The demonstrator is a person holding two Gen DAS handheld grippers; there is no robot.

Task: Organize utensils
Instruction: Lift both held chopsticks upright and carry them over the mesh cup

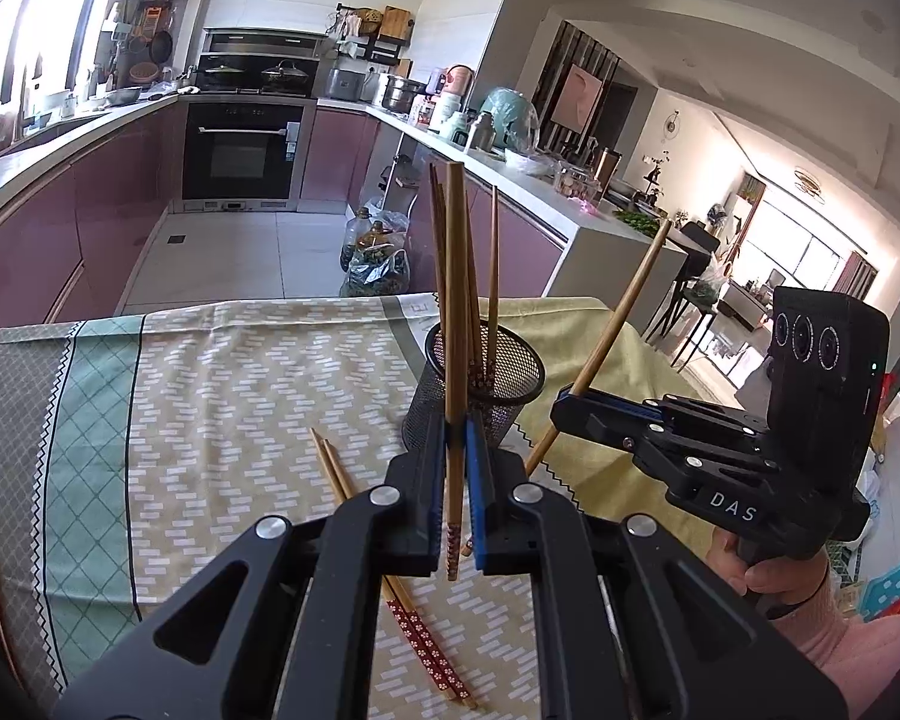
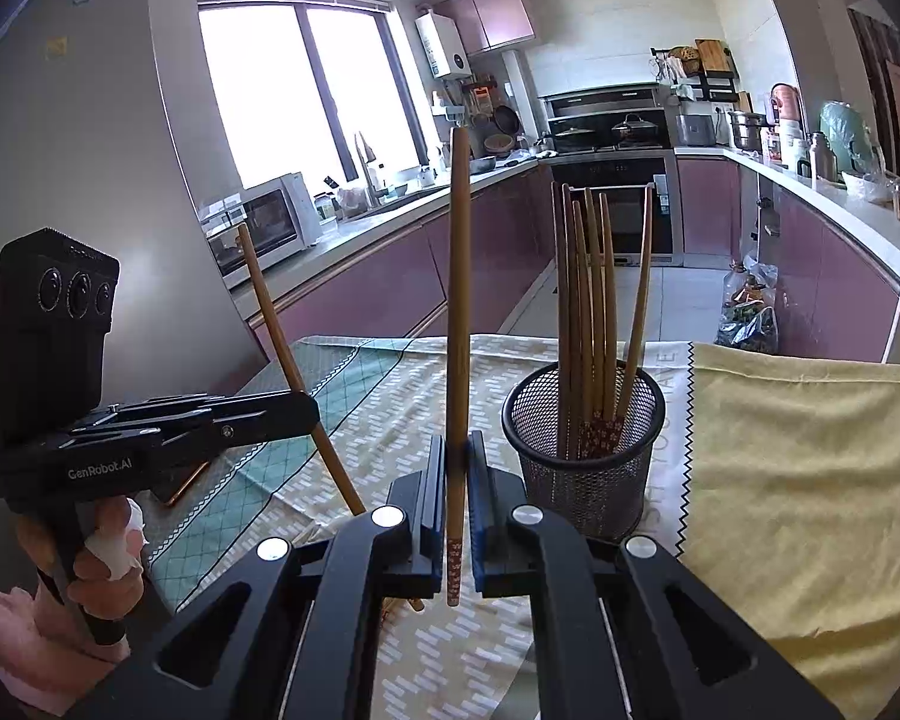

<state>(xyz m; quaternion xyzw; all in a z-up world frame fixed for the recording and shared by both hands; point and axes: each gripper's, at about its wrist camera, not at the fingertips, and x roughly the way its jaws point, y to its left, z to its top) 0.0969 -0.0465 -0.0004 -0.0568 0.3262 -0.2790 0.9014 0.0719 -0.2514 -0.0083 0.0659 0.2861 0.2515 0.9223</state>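
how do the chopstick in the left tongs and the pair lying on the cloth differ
The chopstick in the left tongs stands upright, off the tablecloth; the pair on the cloth lies flat. The held one is single and clamped; the pair lies loose, side by side. Both are wooden with patterned red ends.

"DAS" on the right gripper (image 1: 561, 405), "GenRobot.AI" on the left gripper (image 2: 312, 408)

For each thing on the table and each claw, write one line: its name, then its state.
Left claw: shut on a chopstick, held upright.
Right claw: shut on a second chopstick, held upright.
Mesh cup: upright on the cloth, holding several chopsticks handle-end down.
Loose pair of chopsticks: lying flat on the tablecloth.
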